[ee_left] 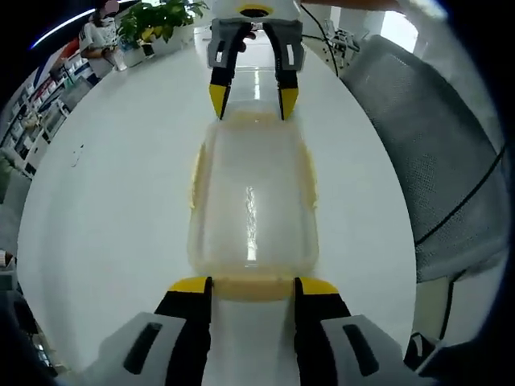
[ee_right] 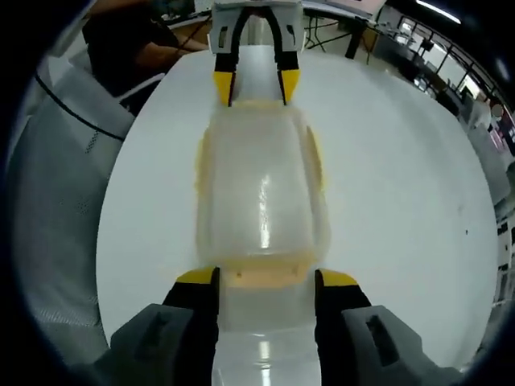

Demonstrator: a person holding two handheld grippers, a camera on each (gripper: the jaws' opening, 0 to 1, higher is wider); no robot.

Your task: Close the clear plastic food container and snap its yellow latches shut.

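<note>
A clear plastic food container (ee_left: 251, 201) lies lengthwise on the white table (ee_left: 121, 201) with its lid on. Pale yellow latches run along its long sides (ee_right: 318, 161). My left gripper (ee_left: 253, 287) is open, its yellow-tipped jaws standing on either side of the near end latch (ee_left: 253, 289). At the far end the right gripper (ee_left: 253, 103) is open too, straddling the opposite end. In the right gripper view, my right gripper (ee_right: 267, 279) brackets its end latch (ee_right: 265, 277) of the container (ee_right: 261, 185), and the left gripper (ee_right: 256, 87) faces it from the far end.
A grey mesh chair (ee_left: 434, 161) stands close to the table's edge beside the container, also seen as the chair (ee_right: 56, 177). A potted plant (ee_left: 157, 20) sits at the table's far end. A person in dark clothes (ee_right: 129, 48) is behind the table.
</note>
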